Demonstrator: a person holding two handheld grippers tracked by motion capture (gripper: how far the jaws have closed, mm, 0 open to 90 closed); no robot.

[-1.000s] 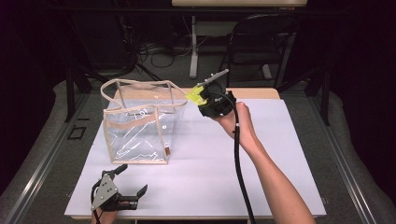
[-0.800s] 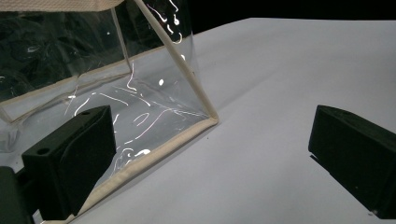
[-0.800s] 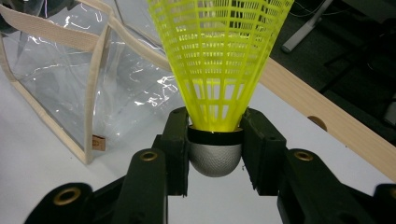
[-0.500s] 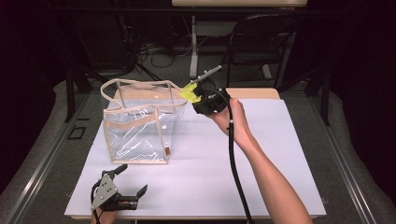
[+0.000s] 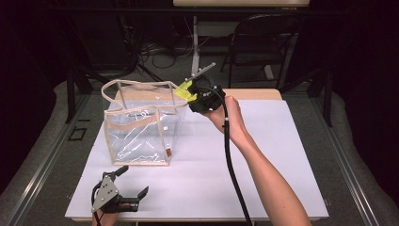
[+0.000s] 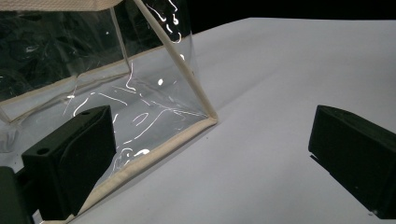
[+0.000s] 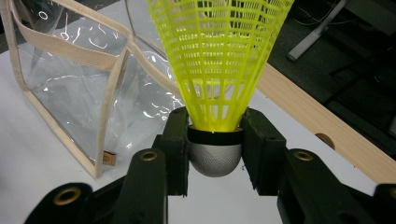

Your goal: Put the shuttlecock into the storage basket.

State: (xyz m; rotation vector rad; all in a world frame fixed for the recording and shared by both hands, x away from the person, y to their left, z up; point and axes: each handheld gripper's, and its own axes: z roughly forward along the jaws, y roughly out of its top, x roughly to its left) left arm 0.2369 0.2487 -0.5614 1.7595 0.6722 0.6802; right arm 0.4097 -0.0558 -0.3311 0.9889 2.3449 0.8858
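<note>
A white table (image 5: 282, 155) is seen carrying a clear plastic bag (image 5: 141, 127) with cream edging and a looped handle, which stands upright with its mouth open at the top. In the left gripper view the bag's lower corner (image 6: 205, 119) is seen ahead of the jaws and toward the left one, its bottom seam lying on the table just past that jaw's tip. The left gripper (image 5: 129, 186) is held low over the near edge of the table, apart from the bag, with its jaws spread wide and nothing between them. The right gripper (image 5: 190, 92) is held up by a hand (image 5: 226, 115) beside the bag's upper right corner, above the table. Its jaws are clamped on a shuttlecock (image 7: 217, 84), whose grey rounded base (image 7: 215, 158) is pinched between the two jaw tips, a black band sitting just above the grip. The yellow mesh skirt is seen flaring straight out ahead of the jaws, and in the right gripper view the bag's open rim (image 7: 74, 56) lies beyond and to the left of them. A pale wooden strip (image 7: 317, 121) is seen beyond the right jaw, at the table's far edge.
</note>
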